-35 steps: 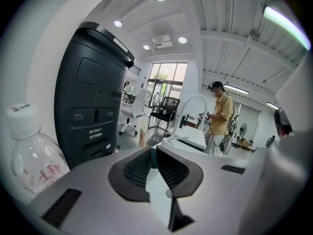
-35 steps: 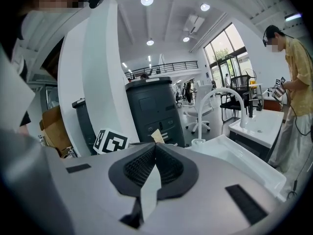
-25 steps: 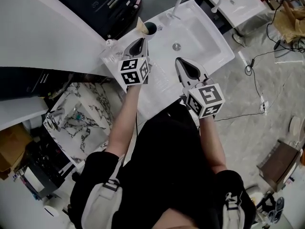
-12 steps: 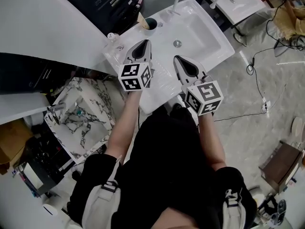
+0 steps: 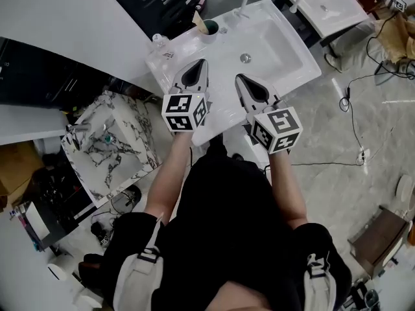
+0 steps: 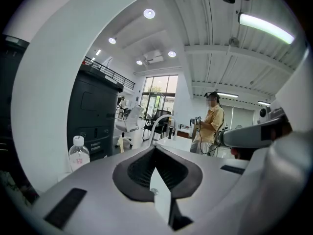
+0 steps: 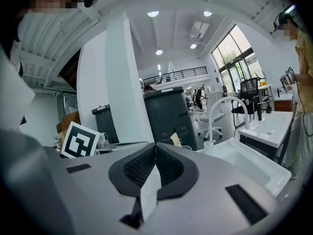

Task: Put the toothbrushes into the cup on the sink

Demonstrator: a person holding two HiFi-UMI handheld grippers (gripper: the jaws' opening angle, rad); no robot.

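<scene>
Dark cup (image 5: 210, 26) stands on the white sink (image 5: 293, 52) rim, ahead of my left hand-held gripper (image 5: 200, 67) — that and the right hand-held gripper (image 5: 241, 81) are both closed, holding nothing.

Open test lab inside an office hall. Sink units standing loose on a bare floor: white sink (image 5: 217, 50), second white sink (image 5: 324, 5), marble sink (image 5: 123, 148). Cables (image 5: 351, 118) trailing across the floor. Office chairs (image 6: 128, 121), tall windows (image 6: 159, 89), mezzanine railing (image 7: 181, 74), high ceiling with spotlights (image 6: 149, 13). Black cabinet (image 6: 93, 111) and cardboard box (image 5: 16, 167) alongside.
</scene>
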